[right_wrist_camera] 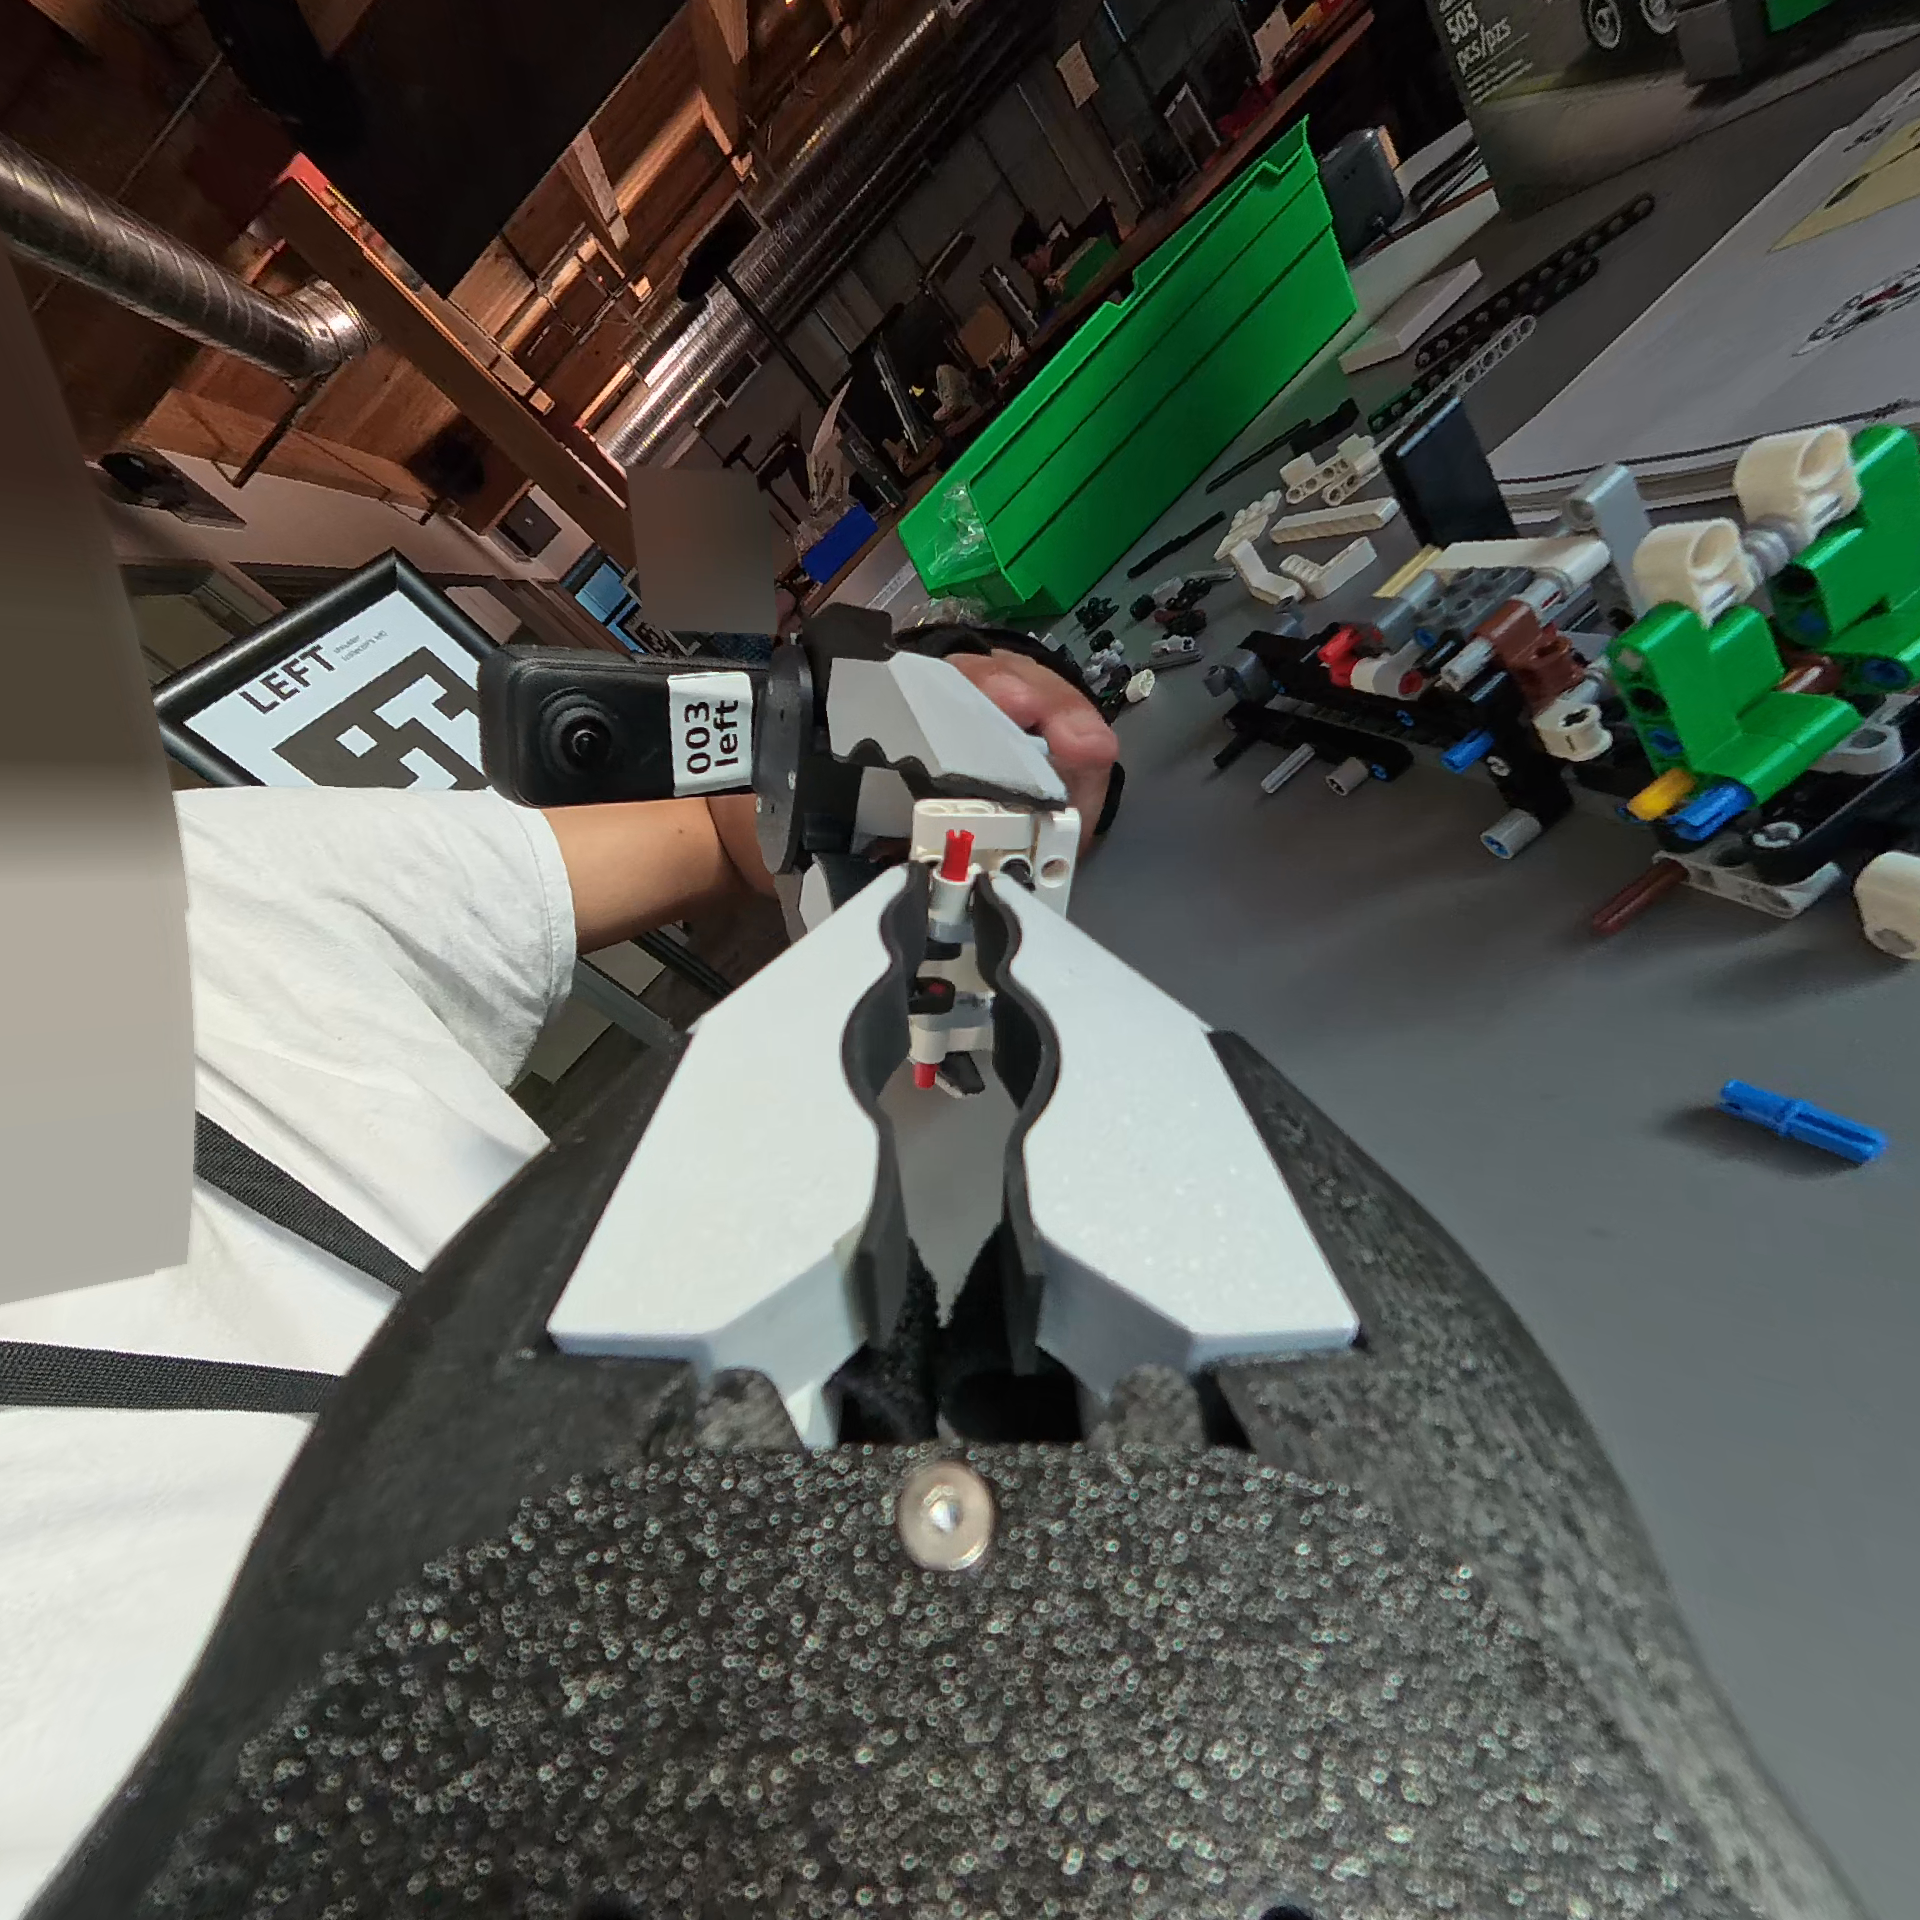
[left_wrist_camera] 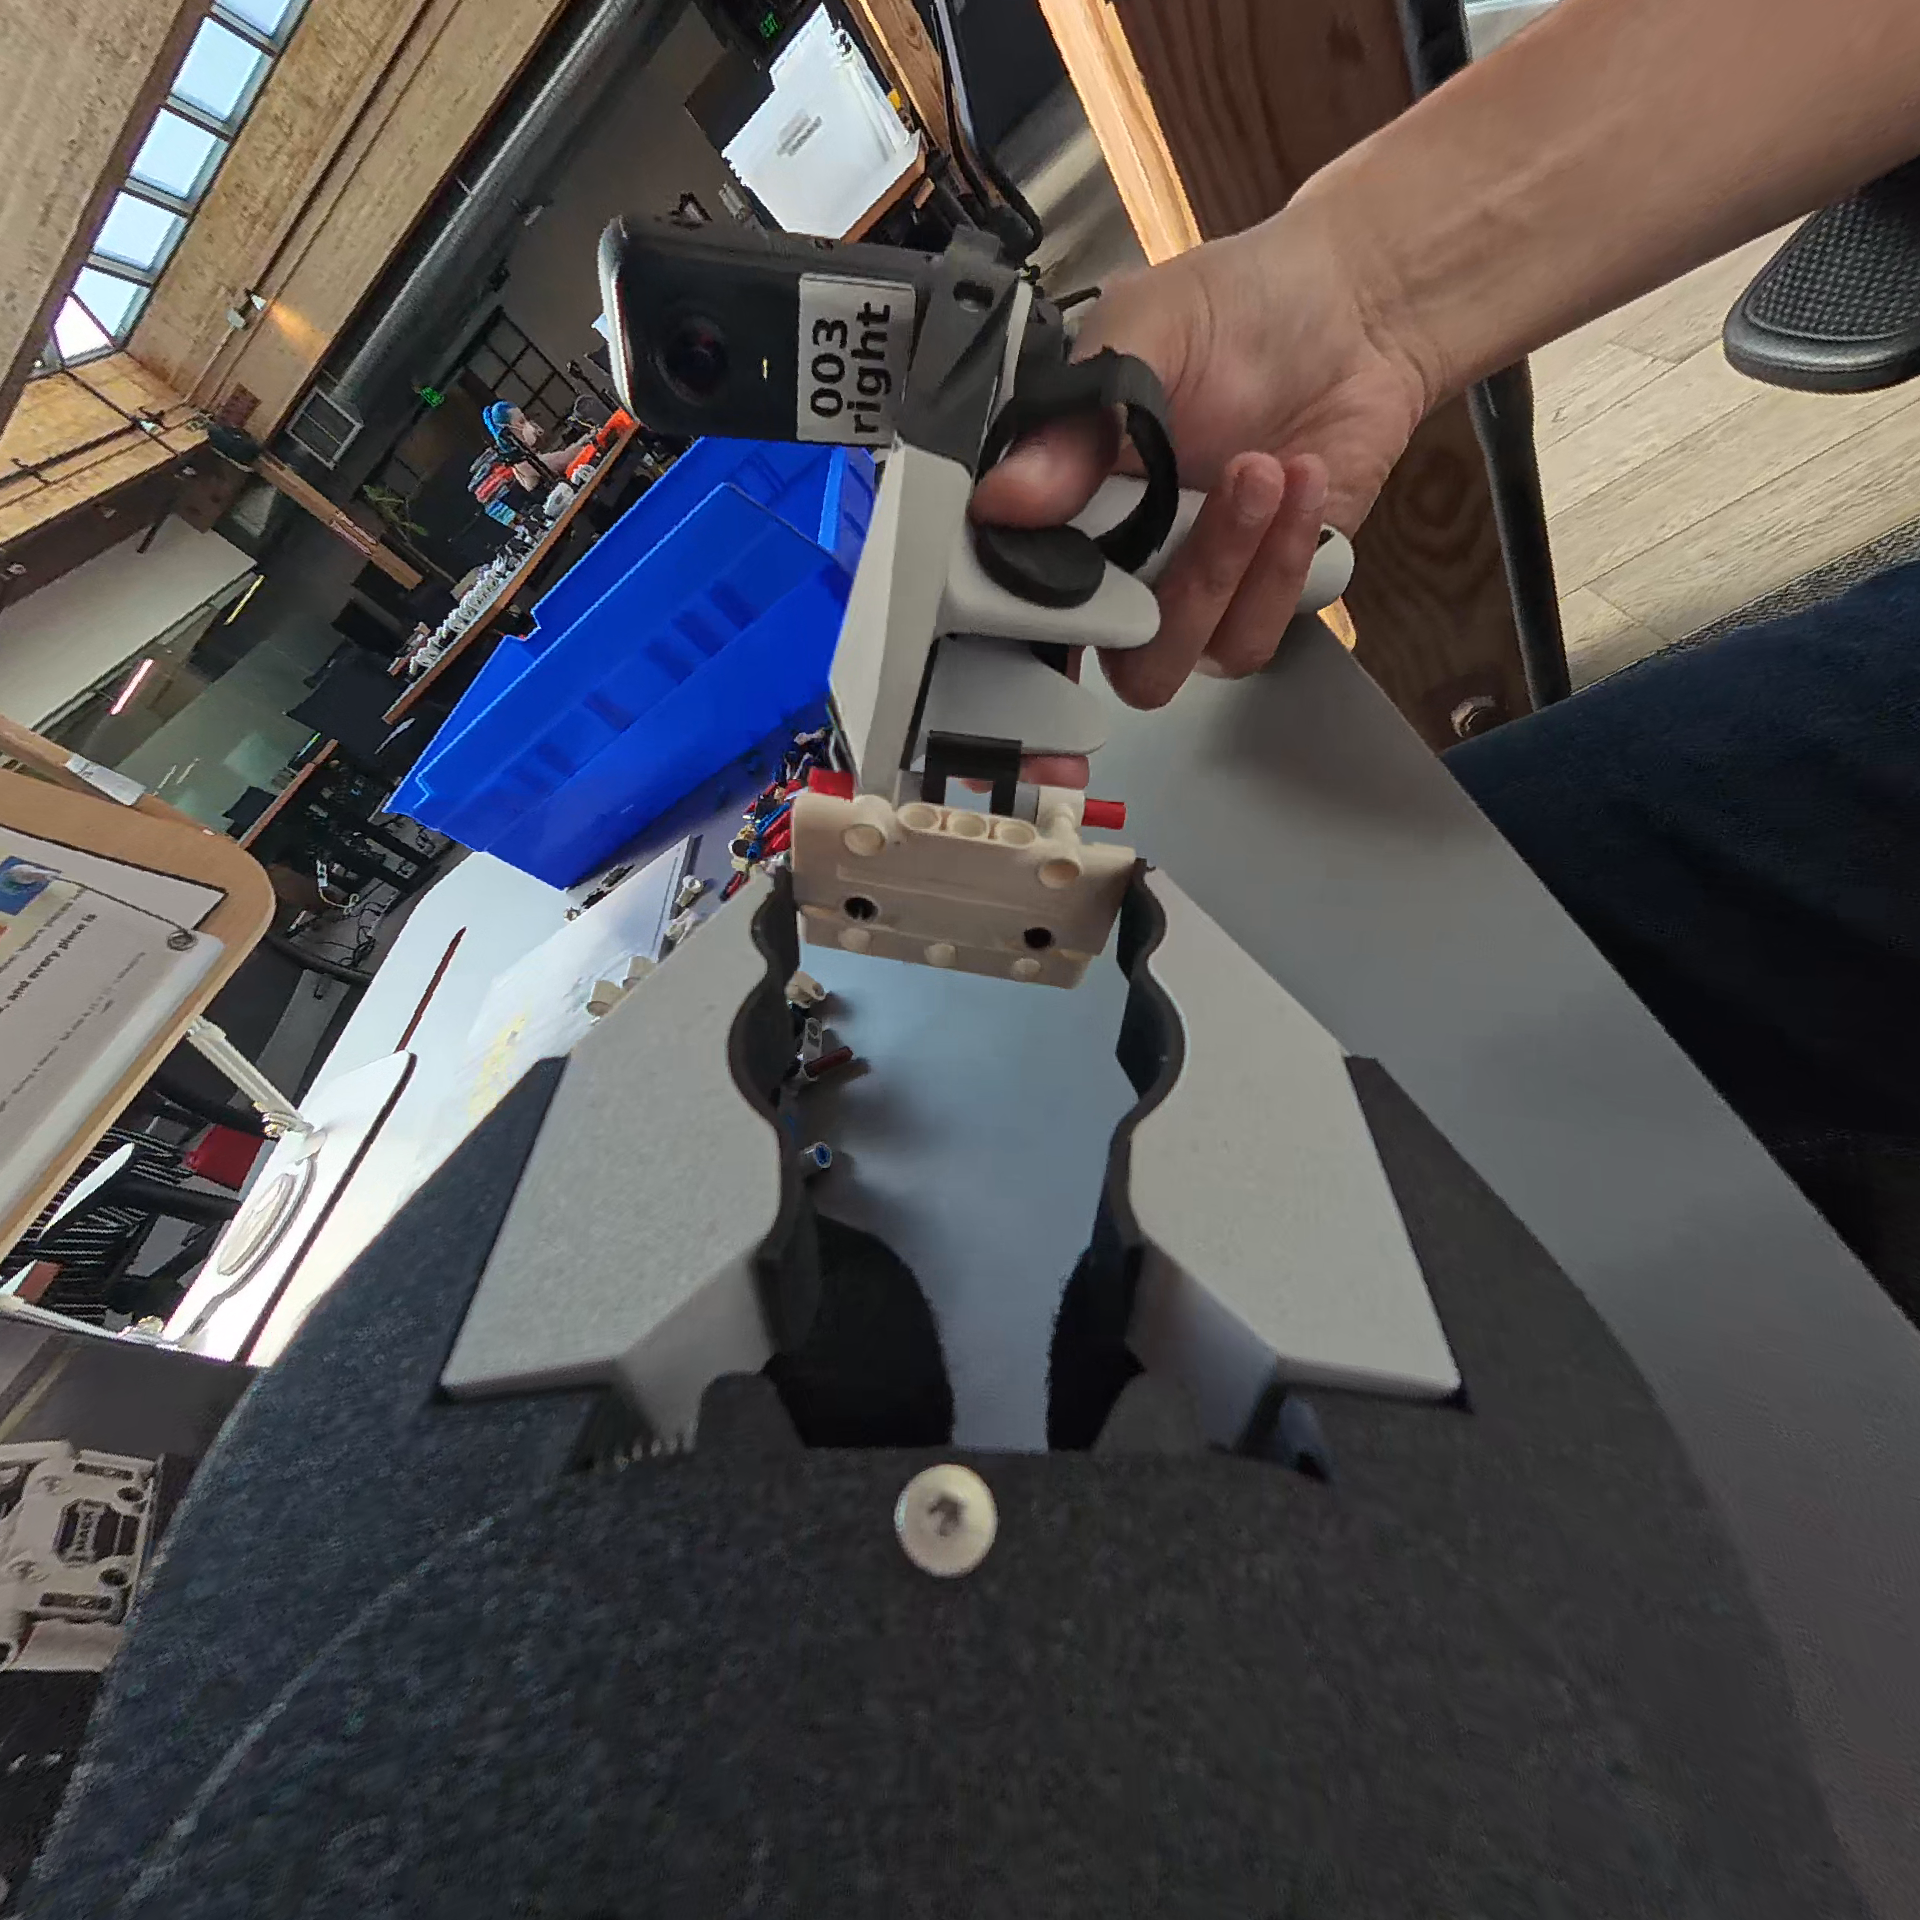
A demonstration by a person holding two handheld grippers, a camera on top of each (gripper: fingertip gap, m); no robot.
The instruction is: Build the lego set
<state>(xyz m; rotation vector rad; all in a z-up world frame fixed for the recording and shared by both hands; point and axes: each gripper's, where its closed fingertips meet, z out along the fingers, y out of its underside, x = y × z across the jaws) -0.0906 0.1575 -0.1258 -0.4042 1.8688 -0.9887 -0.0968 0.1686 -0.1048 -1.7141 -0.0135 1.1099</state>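
Observation:
In the left wrist view my left gripper (left_wrist_camera: pixel 956 914) is shut on a white brick-built panel (left_wrist_camera: pixel 951 899). Both dark pads press on its side edges and hold it above the grey table (left_wrist_camera: pixel 1455 1039). The right gripper (left_wrist_camera: pixel 935 774), held by a hand, comes down onto the panel's top edge. In the right wrist view my right gripper (right_wrist_camera: pixel 951 883) is nearly closed on a small axle assembly (right_wrist_camera: pixel 951 971) with red ends, white and grey bushes and black clips. The assembly lies against the white panel (right_wrist_camera: pixel 1039 831), which the left gripper (right_wrist_camera: pixel 997 821) holds just beyond it.
A blue bin (left_wrist_camera: pixel 644 665) stands beyond the left gripper, with small loose parts (left_wrist_camera: pixel 821 1060) on the table. The right wrist view shows a green bin (right_wrist_camera: pixel 1132 395), loose white beams (right_wrist_camera: pixel 1320 530), a half-built green and black model (right_wrist_camera: pixel 1662 686) and a blue pin (right_wrist_camera: pixel 1803 1135). Only a small space, under 4 cm, lies between the two pairs of fingers.

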